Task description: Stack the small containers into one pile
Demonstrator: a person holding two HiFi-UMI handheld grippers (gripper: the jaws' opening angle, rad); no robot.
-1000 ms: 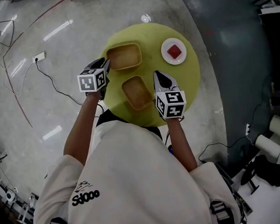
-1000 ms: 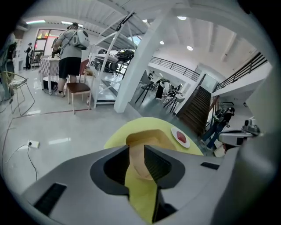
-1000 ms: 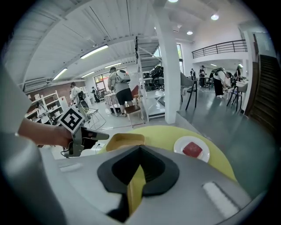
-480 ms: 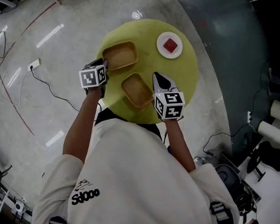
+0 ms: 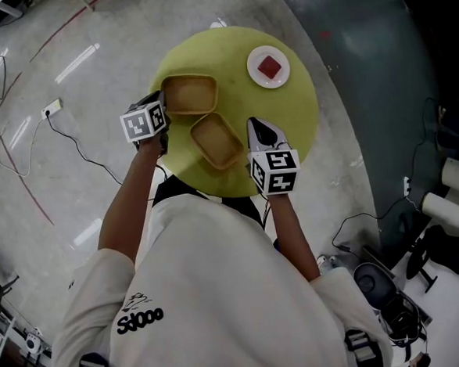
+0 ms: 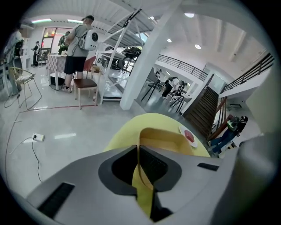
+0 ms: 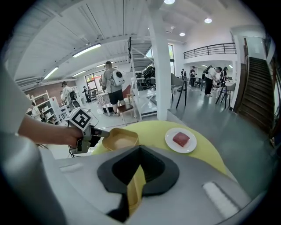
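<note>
Tan container (image 5: 188, 94), left hand-held gripper (image 6: 137, 154) clamped, forearm (image 5: 129, 201) extended

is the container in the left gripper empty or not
Empty: the container, pinched at its rim by the left gripper, shows only a bare tan floor in the head and right gripper views.

Glossy gray flr (image 5: 66, 88), wht pillar (image 7: 159, 66), stairs (image 7: 257, 88)

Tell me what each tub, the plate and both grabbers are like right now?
Far tan plastic tub: upright, empty, unstacked.
Near tan plastic tub: upright, empty, unstacked.
Left gripper: shut on the far tub's rim.
Right gripper: shut on the near tub's rim.
White round plate: flat on round yellow table, holding red block.
</note>
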